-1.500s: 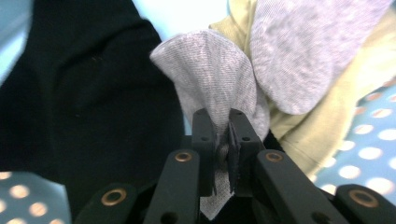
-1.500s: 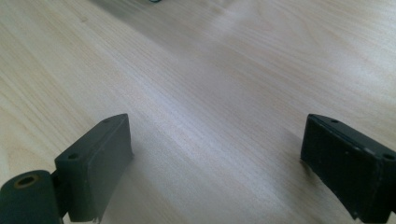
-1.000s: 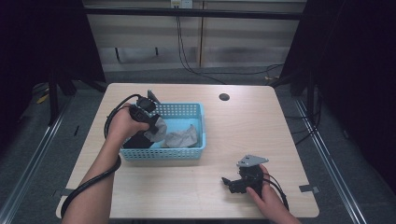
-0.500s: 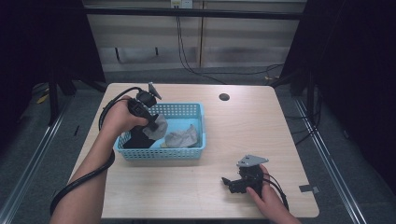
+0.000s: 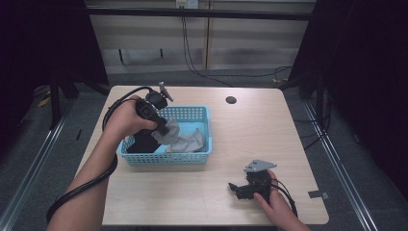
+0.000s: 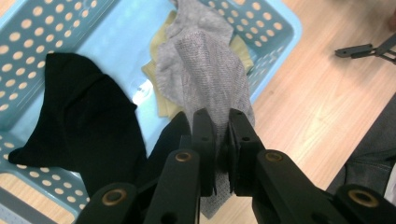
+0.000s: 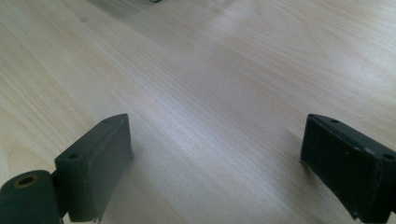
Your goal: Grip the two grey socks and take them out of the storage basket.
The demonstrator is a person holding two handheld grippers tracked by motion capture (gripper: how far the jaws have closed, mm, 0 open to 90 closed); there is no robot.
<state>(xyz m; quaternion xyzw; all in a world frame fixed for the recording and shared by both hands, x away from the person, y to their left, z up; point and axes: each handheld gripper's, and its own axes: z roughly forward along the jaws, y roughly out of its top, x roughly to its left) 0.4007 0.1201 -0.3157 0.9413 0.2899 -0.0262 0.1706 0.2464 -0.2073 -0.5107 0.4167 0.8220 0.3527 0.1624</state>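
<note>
Pinching one grey cloth (image 6: pixel 205 79): left gripper (image 6: pixel 222 140); basket (image 6: pixel 51 28) keeps one black, one yellow; right gripper (image 7: pixel 215 158) wide, empty.

Black two-fingered grippers (image 5: pixel 161 126) with brass-coloured pivot screws, trailing black cables, perhaps a grey plate on each

A pale wooden surface (image 5: pixel 269 144) stands on grey floor (image 5: pixel 337 106). Behind it runs a light panelled wall (image 5: pixel 240 43) with black cables (image 5: pixel 192 53) hanging; dark curtains (image 5: pixel 365 57) flank both sides.
</note>
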